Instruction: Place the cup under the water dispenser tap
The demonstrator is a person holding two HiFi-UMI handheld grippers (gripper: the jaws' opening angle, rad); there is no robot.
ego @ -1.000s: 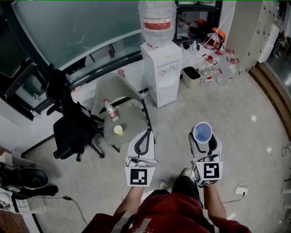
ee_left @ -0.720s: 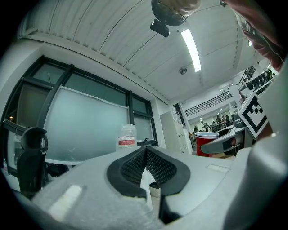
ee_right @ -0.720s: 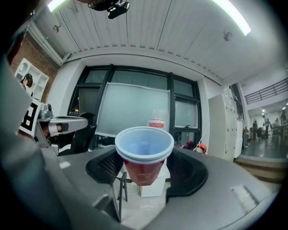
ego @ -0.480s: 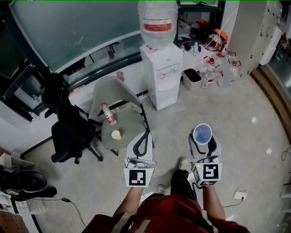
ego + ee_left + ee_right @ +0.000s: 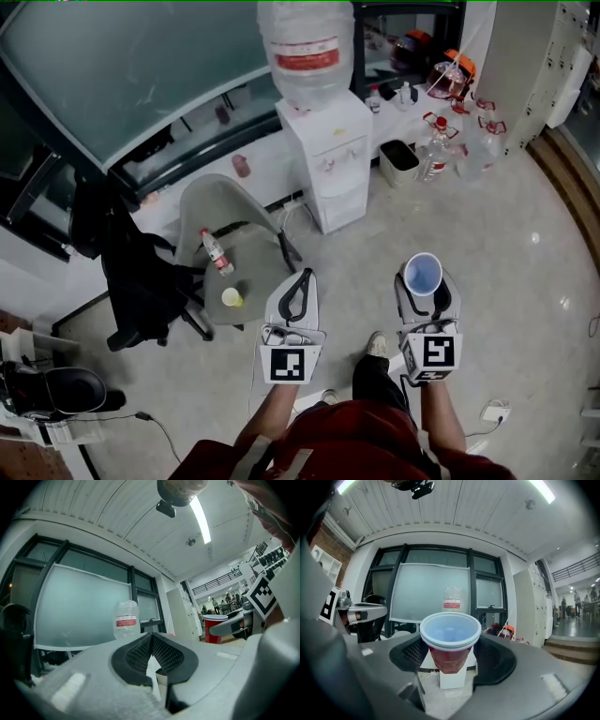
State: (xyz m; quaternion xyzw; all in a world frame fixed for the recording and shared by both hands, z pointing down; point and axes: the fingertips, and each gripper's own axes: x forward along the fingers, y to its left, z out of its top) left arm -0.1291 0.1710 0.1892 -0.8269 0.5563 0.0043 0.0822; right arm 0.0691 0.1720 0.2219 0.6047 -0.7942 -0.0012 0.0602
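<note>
Head view, nearest edge: the person's red top fills the bottom of frame. Both forearms reach forward, and one shoe rests on the pale speckled floor between them. Left gripper: jaw tips touch, a narrow gap shows behind the meeting point, and nothing sits between the pads. In the head view its tip lies just beside the right edge of a chair seat. Right gripper: jaws stand wide and are clamped on the red plastic cup with a pale blue inside. The cup is upright, mouth up, with its red body seated between the two black pads. It is carried in the air above the floor, well apart from the dispenser and not under a tap. Left of the left gripper stands a grey shell chair. On its seat a small clear plastic bottle lies on its side near a small yellow cup, and the two are apart. Further left is a black office chair. Ahead, a white floor-standing water dispenser stands against the glazed wall. It has an inverted clear water bottle with a red label on top and taps on its upper front. In the right gripper view the dispenser sits directly behind the cup. Right of the dispenser are a small black bin and a cluster of clear bottles with red caps.
</note>
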